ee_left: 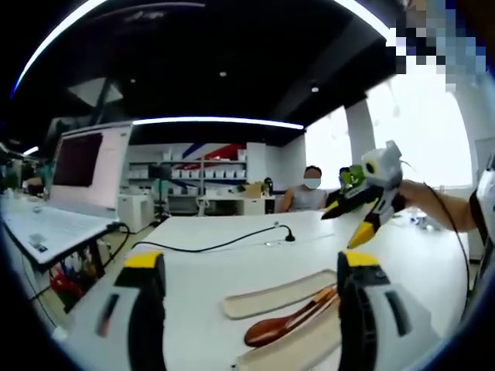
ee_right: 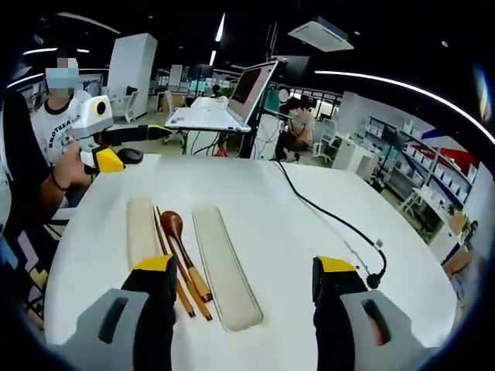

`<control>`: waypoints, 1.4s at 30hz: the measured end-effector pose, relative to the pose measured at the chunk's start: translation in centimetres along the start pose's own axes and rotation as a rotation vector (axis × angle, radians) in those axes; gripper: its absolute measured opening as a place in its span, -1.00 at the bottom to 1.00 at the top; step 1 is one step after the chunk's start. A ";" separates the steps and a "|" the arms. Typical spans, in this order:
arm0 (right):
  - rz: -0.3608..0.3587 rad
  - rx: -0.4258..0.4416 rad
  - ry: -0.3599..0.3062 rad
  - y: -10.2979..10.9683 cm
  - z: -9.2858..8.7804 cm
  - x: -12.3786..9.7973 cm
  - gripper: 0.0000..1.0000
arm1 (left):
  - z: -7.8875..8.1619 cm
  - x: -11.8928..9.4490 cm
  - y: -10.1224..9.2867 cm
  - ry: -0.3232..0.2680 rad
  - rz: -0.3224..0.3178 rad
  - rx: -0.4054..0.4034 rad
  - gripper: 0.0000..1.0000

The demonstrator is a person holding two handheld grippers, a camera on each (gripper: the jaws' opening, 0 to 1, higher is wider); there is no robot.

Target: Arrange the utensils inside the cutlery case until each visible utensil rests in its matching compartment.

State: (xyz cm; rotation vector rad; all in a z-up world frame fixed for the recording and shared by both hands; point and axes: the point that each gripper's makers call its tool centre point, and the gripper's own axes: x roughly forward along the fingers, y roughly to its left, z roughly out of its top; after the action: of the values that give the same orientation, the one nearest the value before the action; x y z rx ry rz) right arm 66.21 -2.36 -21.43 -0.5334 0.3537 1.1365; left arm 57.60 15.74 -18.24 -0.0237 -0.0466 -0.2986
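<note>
White tabletop bearing a wooden spoon and chopsticks between two beige case halves, with left gripper and right gripper both released, hovering empty.

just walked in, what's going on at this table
A person holds a two-jaw gripper in each hand above a white table. Both the left gripper and right gripper are open and empty. A wooden spoon and chopsticks lie between two long beige case halves. Nothing is being gripped yet.
</note>
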 end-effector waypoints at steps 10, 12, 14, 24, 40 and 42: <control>0.063 -0.033 0.036 0.8 -0.6 1.3 0.32 | -0.6 0.3 0.1 0.006 0.003 -0.009 0.95; 0.078 -0.034 0.049 1.1 -1.0 1.4 0.29 | -0.6 0.3 0.1 0.007 0.004 -0.012 0.95; 0.091 -0.034 0.057 1.3 -1.3 1.6 0.25 | -0.7 0.3 0.3 0.006 0.009 -0.014 0.95; 0.213 -0.030 0.121 3.3 -4.0 2.5 -0.03 | -0.8 0.4 0.3 0.015 0.010 -0.014 0.95; 0.392 -0.101 0.310 6.0 -8.0 3.0 -0.60 | -1.1 0.2 0.8 0.017 0.026 -0.015 0.95; 0.399 -0.104 0.325 6.0 -8.2 3.2 -0.65 | -1.1 0.4 0.9 0.023 0.024 -0.016 0.94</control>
State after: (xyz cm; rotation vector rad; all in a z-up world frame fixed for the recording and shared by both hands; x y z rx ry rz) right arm 61.89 -2.67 -31.14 -0.7643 0.7080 1.4605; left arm 58.28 16.43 -19.38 -0.0363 -0.0211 -0.2752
